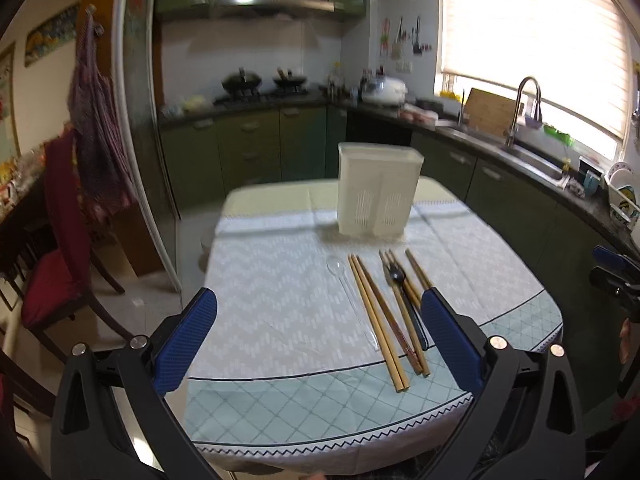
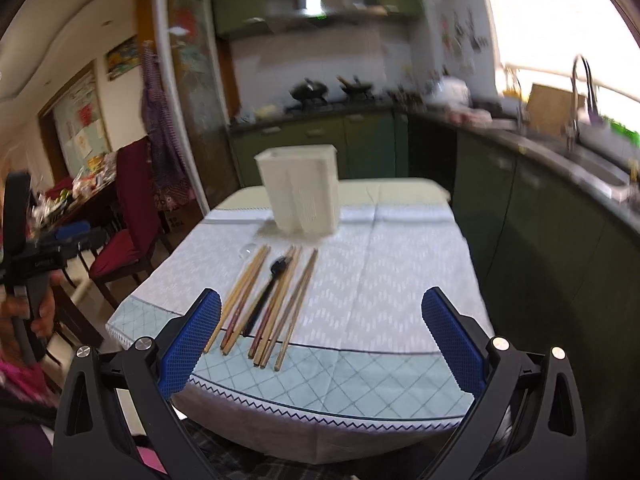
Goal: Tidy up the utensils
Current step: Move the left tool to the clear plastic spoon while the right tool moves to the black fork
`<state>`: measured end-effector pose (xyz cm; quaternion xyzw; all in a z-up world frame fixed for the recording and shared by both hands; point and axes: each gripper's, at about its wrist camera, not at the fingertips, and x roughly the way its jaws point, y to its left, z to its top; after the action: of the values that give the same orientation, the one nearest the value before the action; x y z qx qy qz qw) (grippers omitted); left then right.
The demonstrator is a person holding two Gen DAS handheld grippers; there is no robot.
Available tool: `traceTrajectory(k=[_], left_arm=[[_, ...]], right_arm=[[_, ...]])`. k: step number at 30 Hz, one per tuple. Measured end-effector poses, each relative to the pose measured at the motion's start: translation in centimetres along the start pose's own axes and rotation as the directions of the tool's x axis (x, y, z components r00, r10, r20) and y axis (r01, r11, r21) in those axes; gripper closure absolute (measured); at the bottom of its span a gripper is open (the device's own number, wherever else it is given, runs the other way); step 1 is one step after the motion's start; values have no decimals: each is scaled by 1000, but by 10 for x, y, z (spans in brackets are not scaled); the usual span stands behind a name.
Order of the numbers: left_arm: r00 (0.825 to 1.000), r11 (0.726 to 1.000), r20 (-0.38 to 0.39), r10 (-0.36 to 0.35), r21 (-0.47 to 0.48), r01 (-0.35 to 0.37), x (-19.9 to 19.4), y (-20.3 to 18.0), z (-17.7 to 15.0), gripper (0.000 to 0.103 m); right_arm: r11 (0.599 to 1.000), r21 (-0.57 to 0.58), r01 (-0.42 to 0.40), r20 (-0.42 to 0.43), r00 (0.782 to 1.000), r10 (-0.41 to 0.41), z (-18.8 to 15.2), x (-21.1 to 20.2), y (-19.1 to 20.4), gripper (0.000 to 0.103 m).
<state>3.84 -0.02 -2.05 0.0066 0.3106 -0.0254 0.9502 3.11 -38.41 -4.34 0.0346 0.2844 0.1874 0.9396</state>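
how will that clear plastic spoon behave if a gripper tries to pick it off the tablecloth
The clear spoon looks thin and probably very light, so a nudge may slide it. It lies flat on the tablecloth, leaving little for the fingers to get under. Its smooth plastic is likely slippery, and it sits close beside the chopsticks, which could get bumped.

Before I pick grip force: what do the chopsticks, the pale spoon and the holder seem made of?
Chopsticks: likely bamboo or wood, tan and matte. Clear spoon: seemingly transparent plastic, the tablecloth showing through it. Utensil holder: apparently off-white, slightly translucent plastic with slotted sides.
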Motion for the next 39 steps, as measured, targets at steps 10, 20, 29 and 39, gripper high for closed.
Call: traceTrajectory(k=[10, 20, 29, 39], left_arm=[[959, 1000, -282, 6, 21, 0, 125, -16, 20, 6], [838, 997, -544, -31, -78, -14, 235, -19, 32, 38], [812, 993, -584, -10, -102, -61, 267, -18, 35, 61], [788, 994, -616, 1, -89, -71, 290, -32, 33, 79]], right_arm=[[1000, -14, -2, -138, 990, 0, 25, 77, -12, 4], [999, 15, 41, -272, 962, -35, 48, 139, -24, 4], [998, 38, 44, -307, 951, -30, 52, 154, -33, 15], [998, -48, 29, -377, 925, -44, 60, 186, -1, 30]])
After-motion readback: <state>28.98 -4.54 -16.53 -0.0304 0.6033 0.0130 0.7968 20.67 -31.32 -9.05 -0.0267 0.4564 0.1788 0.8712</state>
